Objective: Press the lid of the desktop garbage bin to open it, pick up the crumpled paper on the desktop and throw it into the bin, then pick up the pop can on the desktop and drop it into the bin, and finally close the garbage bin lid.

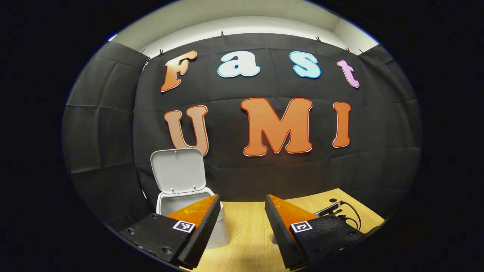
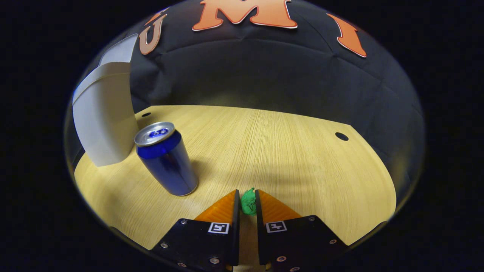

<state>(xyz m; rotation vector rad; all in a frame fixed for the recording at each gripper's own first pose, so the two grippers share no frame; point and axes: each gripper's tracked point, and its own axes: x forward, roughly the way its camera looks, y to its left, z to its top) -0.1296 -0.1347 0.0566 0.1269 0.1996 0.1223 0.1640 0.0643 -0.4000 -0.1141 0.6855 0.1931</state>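
In the left gripper view the white desktop bin [image 1: 168, 206] stands at the left with its lid [image 1: 177, 170] swung up and open. My left gripper [image 1: 242, 211] is open in front of it with nothing between its fingers. In the right gripper view my right gripper [image 2: 247, 202] is shut on a small green crumpled paper [image 2: 248, 201], both fingers pressing it, low over the wooden desktop [image 2: 283, 151]. A blue pop can [image 2: 166, 160] stands upright to the left of the gripper. Behind the can rises the bin [image 2: 104, 117], whose inside is hidden.
The black cloth wall closes the back of the desk. Round holes [image 2: 341, 136] pierce the desktop near its far edge. A small dark device with cables [image 1: 334, 209] lies at the right of the desk in the left gripper view.
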